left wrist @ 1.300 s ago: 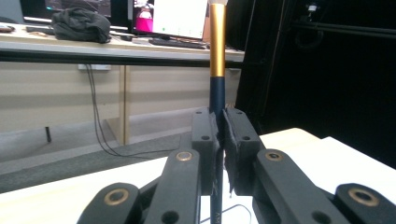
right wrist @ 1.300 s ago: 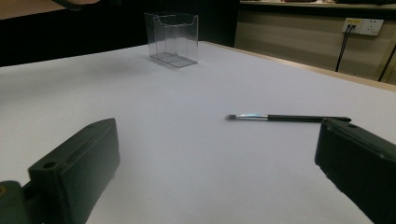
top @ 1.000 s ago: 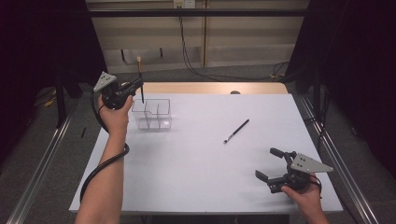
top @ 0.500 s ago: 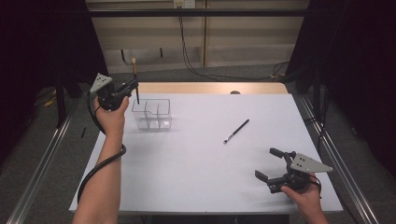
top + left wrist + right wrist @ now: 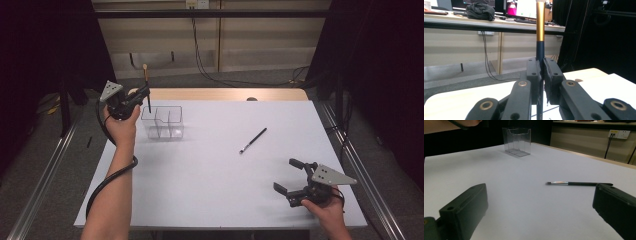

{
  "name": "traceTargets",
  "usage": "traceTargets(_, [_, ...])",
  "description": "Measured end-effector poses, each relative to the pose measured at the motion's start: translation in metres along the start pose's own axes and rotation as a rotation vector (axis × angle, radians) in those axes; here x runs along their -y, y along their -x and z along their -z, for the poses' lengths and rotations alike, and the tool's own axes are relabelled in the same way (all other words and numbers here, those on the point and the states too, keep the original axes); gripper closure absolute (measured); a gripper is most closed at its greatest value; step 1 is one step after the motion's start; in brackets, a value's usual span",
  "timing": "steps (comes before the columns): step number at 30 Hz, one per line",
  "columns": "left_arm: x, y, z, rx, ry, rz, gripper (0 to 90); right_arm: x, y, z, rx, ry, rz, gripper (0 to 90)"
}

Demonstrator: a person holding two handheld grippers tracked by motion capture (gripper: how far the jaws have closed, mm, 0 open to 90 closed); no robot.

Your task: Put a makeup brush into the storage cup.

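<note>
My left gripper is shut on a dark brush with a gold band, held upright at the table's far left. In the left gripper view the pads pinch the brush on its dark handle, and my left gripper points level. The brush's lower end hangs at the top rim of a clear divided container, over its left side. A second black brush lies flat mid-table. My right gripper rests open near the front right corner. In the right gripper view my right gripper faces that brush and the container.
The white table top is bordered by a wooden strip at the back. Metal rails run along both sides. Cables hang at the far wall. A cable trails from my left gripper along the forearm.
The left gripper and its brush have shifted only slightly to the left. The right gripper has stayed still and open.
</note>
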State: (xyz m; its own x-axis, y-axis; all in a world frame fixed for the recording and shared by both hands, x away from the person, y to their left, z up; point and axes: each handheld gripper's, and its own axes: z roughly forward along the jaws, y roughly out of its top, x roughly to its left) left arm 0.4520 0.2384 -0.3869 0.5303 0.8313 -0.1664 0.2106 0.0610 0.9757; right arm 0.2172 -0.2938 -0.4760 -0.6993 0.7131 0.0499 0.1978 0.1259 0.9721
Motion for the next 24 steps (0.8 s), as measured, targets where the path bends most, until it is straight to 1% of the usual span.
traceTargets(6, [0.004, 0.000, -0.001, -0.004, -0.001, 0.001, 83.6, 0.000, 0.000, 0.000, -0.004, 0.002, 0.000, 0.0])
traceTargets(9, [0.006, 0.000, -0.001, -0.001, 0.002, 0.011, 83.5, 0.000, 0.000, -0.001, -0.004, 0.002, 0.000, 0.0])
traceTargets(13, [0.009, 0.000, -0.002, -0.005, -0.006, 0.006, 83.5, 0.000, 0.000, -0.001, -0.007, 0.000, 0.001, 0.0])
traceTargets(15, [0.010, 0.001, -0.002, -0.006, -0.004, 0.013, 83.5, 0.000, -0.001, -0.001, -0.004, 0.000, 0.003, 0.0])
traceTargets(16, [0.010, 0.001, -0.002, -0.005, -0.011, 0.007, 83.5, 0.000, 0.000, -0.001, -0.005, 0.001, 0.002, 0.0])
traceTargets(21, [0.011, 0.001, -0.002, -0.009, -0.013, 0.002, 83.5, 0.000, 0.000, 0.000, -0.003, 0.001, -0.001, 0.0])
traceTargets(24, [0.012, 0.002, -0.002, -0.011, -0.011, 0.009, 83.5, 0.000, -0.001, 0.000, -0.002, 0.000, 0.002, 0.0])
